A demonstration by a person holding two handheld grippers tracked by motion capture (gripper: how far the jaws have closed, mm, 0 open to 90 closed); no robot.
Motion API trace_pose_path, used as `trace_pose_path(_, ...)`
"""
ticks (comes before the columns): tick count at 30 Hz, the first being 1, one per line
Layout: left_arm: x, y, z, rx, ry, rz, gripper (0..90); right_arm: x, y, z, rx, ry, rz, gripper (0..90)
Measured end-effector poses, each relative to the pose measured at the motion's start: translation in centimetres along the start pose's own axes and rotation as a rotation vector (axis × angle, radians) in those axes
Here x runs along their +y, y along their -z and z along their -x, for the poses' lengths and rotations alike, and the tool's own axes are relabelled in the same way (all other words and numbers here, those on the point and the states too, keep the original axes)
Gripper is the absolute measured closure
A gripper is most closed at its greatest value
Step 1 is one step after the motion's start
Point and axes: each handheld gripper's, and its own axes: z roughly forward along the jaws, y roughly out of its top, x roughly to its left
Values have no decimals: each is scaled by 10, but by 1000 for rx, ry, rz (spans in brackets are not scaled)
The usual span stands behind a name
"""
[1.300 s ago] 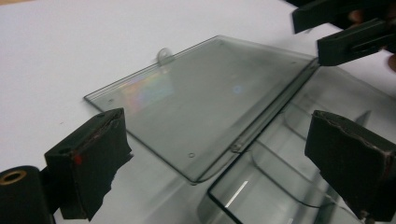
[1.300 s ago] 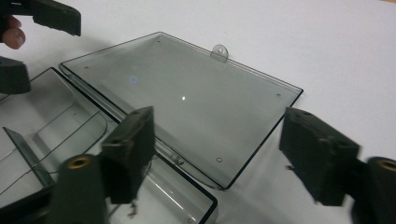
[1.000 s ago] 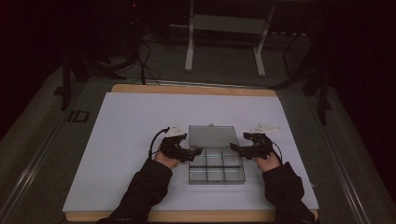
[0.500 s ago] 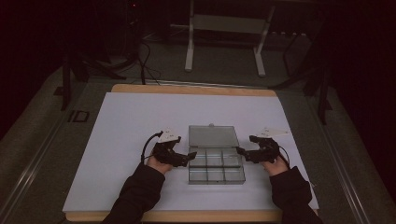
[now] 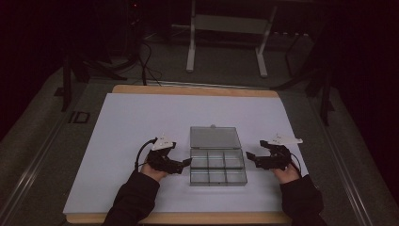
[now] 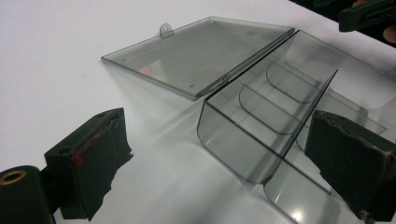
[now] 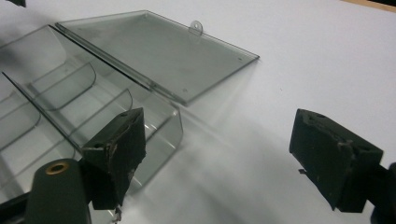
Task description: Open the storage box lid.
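Item: two hand-held grippers at a clear compartment box, lid laid back.

Jaws, left gripper (image 5: 184, 163): we record them spread wide and holding nothing. In the left gripper view one black pad sits low at the left over bare white surface and the other at the right, in front of the near corner of the box (image 6: 275, 116). The pads are worn at the edges.

Jaws, right gripper (image 5: 251, 157): likewise parted and empty. In the right gripper view one pad overlaps the rounded corner wall of the box (image 7: 93, 112); the other stands clear over the surface (image 7: 261, 140).

Object: the box (image 5: 217, 165) rests flat at the middle of the surface (image 5: 141, 117), its tray divided into six cells (all look empty). The lid (image 5: 214, 137) lies open and flat on the far side, hinged to the tray, with a small tab on its outer edge.

Handling note: we judge the step to be flanking the box ahead of a grasp or a lid closure. To do it well, we would keep both grippers level and low, approach the thin end walls squarely, and close gently, since clear plastic of this kind looks light and likely to slide or flex. Closing one side first could push the box sideways.

Pose: both forearms enter from the near edge in dark sleeves, hands resting low near the surface, grippers pointing inward toward each other, just beside the tray ends.
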Motion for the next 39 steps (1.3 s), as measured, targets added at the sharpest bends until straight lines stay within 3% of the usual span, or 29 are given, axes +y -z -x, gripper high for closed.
trace_pose_path(11,-11,13,-6,30,11,-11,75,-21,12,2,-10,6,-11,180)
trace_pose_path(28,-37,33,-9,72,10,-35,74,-50,25,4,-67,13,-1,172)
trace_pose_path(33,-41,39,-10,96,9,-35,74,-56,31,6,-83,3,4,170)
trace_pose_path(36,-44,41,-11,132,2,-49,74,-60,34,7,-97,3,0,170)
trace_pose_path(39,-46,41,-12,136,8,-54,74,-63,34,7,-109,6,-9,167)
